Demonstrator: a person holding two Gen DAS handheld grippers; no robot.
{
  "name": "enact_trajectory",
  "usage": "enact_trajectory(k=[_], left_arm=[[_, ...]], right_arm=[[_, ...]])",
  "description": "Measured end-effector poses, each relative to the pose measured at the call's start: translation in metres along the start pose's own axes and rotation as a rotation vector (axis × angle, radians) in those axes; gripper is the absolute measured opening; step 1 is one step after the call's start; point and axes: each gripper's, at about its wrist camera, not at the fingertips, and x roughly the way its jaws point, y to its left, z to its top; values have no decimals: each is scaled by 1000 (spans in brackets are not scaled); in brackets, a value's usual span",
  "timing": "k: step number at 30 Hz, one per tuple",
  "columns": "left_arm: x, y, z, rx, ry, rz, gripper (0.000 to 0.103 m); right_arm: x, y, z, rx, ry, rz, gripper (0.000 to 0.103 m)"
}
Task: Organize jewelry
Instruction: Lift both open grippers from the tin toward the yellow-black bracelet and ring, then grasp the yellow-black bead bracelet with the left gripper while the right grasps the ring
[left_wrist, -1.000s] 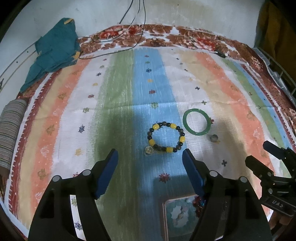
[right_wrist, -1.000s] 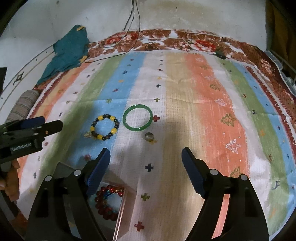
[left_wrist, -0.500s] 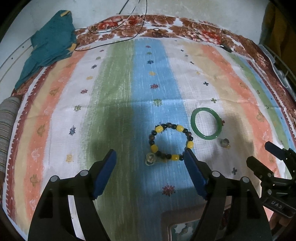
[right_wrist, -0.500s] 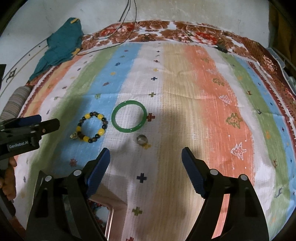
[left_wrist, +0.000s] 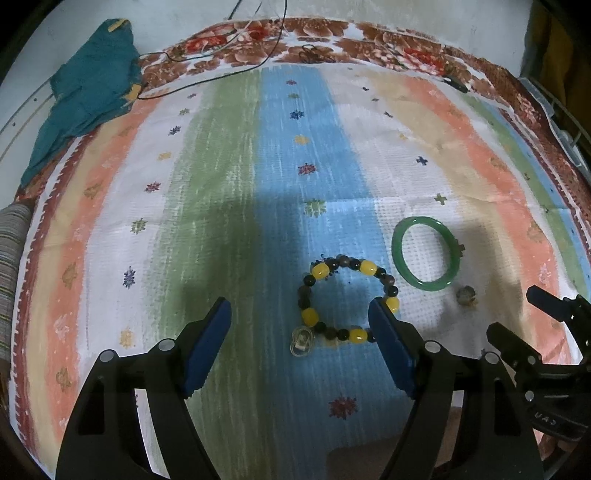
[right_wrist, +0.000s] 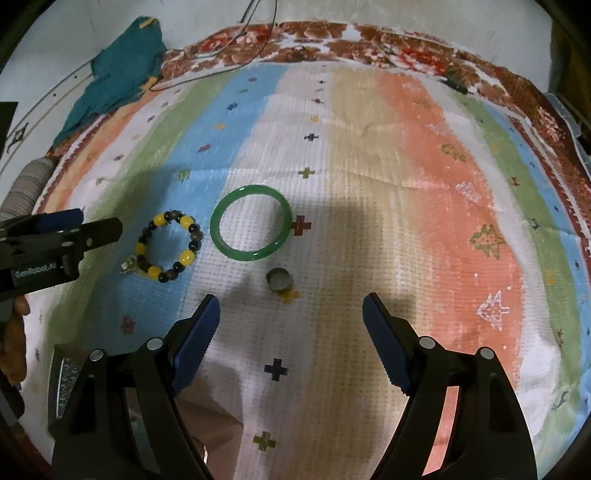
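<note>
On the striped cloth (left_wrist: 229, 192) lies a bracelet of dark and yellow beads (left_wrist: 320, 270) with a clear charm (left_wrist: 302, 341). It rests just ahead of my left gripper (left_wrist: 299, 310), which is open and empty; the bracelet's right side lies close to the right fingertip. Right of it lie a green bangle (left_wrist: 430, 286) and a small metal ring (left_wrist: 465, 295). My right gripper (right_wrist: 291, 306) is open and empty, with the ring (right_wrist: 279, 280) just beyond its tips and the bangle (right_wrist: 251, 254) farther on. Each gripper shows in the other's view: right (left_wrist: 513, 312), left (right_wrist: 98, 221).
A jewelry box edge (right_wrist: 62, 373) shows at the lower left, under my right gripper. A teal cloth (left_wrist: 92, 92) and thin cables (left_wrist: 221, 70) lie at the far edge. A striped roll (left_wrist: 11, 251) sits at the left, a wire rack (left_wrist: 569, 122) at the right.
Both grippers have moved forward and down toward the jewelry, which now looks larger and nearer the fingertips. The box with red beads has slid almost out of view below.
</note>
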Motion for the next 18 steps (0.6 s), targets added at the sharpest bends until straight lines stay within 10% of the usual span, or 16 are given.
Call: enact_trajectory(k=[18], left_arm=[[46,-2,6,68,69,-1,72]], right_arm=[[37,2,9,-25,34,7,79]])
